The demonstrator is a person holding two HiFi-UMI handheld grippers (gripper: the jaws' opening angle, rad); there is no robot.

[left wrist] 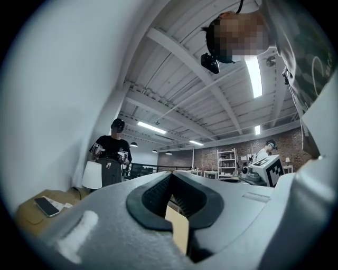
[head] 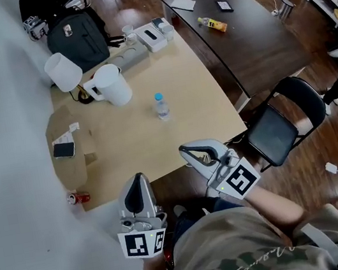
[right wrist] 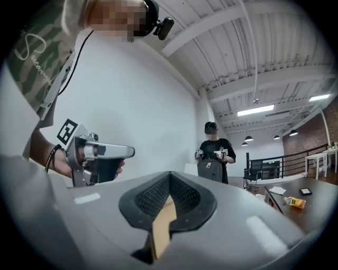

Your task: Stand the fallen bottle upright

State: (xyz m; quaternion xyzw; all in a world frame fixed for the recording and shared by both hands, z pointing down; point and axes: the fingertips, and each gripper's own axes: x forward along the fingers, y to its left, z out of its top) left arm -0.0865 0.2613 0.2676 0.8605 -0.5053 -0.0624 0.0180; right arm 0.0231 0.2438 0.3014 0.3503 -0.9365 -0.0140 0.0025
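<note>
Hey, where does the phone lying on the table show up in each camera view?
Head view: the phone lies at the left, about halfway down.
Left gripper view: the phone is at the lower left.
Right gripper view: not in it.
Shared landmark: the black backpack, upper left in the head view, left of centre in the left gripper view, right of centre in the right gripper view.

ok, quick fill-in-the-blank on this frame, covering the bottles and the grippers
1. The water bottle with the blue cap stands ____ on the light table.
2. The left gripper and the right gripper are both ____, with nothing held.
3. The bottle lying on its side on the dark table is ____ in colour.

Missing words: upright; shut; yellow
</note>
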